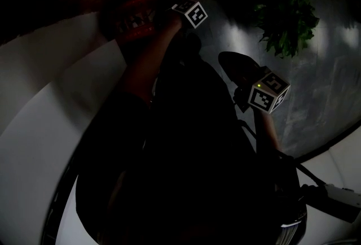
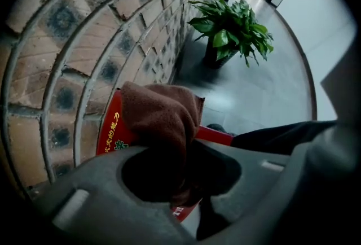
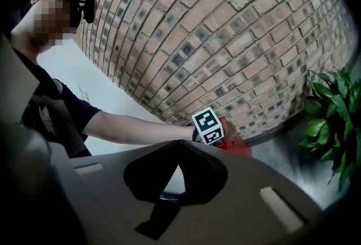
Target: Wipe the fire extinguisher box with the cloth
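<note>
My left gripper (image 2: 183, 166) is clamped on a brown, nubby microfibre cloth (image 2: 161, 119). The cloth bunches upward out of the jaws and lies against the fire extinguisher box (image 2: 113, 132). The box is bright red with yellow and green characters on its face. It sits low against the brick wall (image 2: 84, 40), at the lower left of the left gripper view and the upper left of the head view. I cannot see what it contains. My right gripper (image 3: 172, 148) has its tips together with nothing between them. At the upper right of the left gripper view, a dark pot (image 2: 213, 58) holds a leafy green plant (image 2: 231, 29).
</note>
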The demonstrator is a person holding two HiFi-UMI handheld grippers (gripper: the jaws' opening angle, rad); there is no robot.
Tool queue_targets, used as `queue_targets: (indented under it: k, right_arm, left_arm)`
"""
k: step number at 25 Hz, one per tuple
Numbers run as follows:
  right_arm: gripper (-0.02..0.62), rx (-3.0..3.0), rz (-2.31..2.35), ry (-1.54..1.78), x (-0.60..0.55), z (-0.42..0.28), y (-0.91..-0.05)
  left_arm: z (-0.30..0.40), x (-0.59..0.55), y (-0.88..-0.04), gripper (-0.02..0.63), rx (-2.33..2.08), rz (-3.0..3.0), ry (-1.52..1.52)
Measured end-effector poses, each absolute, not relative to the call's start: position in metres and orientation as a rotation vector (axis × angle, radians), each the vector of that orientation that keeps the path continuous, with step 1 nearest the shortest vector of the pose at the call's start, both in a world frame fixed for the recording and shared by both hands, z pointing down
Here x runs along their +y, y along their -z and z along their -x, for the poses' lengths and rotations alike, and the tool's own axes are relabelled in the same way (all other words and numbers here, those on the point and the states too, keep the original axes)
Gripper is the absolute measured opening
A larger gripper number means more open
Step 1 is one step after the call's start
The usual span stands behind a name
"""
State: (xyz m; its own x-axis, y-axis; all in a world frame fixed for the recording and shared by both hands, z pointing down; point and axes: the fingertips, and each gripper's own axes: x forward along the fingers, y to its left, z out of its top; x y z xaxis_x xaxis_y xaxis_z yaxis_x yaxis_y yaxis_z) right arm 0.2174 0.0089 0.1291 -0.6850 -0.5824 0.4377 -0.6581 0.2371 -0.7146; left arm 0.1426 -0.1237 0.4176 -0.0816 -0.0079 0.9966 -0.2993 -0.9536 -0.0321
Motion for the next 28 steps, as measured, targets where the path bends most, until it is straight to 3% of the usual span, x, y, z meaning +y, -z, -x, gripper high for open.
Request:
queue_targets:
  k: [10,19,28]
  right_arm:
    - [0.0,-2.38,-1.204,-1.439,0.025,-0.208,-0.127]
    - [0.0,-2.429,-1.125,-1.347,0.023,-0.191,-0.106]
    - [0.0,-2.555,-0.972,-1.323,0.012,-0.156,-0.098]
  left_arm:
    - [-0.152,-0.123,-0.417,0.098,-0.364,-2.05,-2.132]
    - [-0.234,-0.077,-0.37,0.098,-0.235,-2.316,-1.716]
    - [-0.145,-0.135,-0.315,0.098,-0.551,-2.312,-1.621]
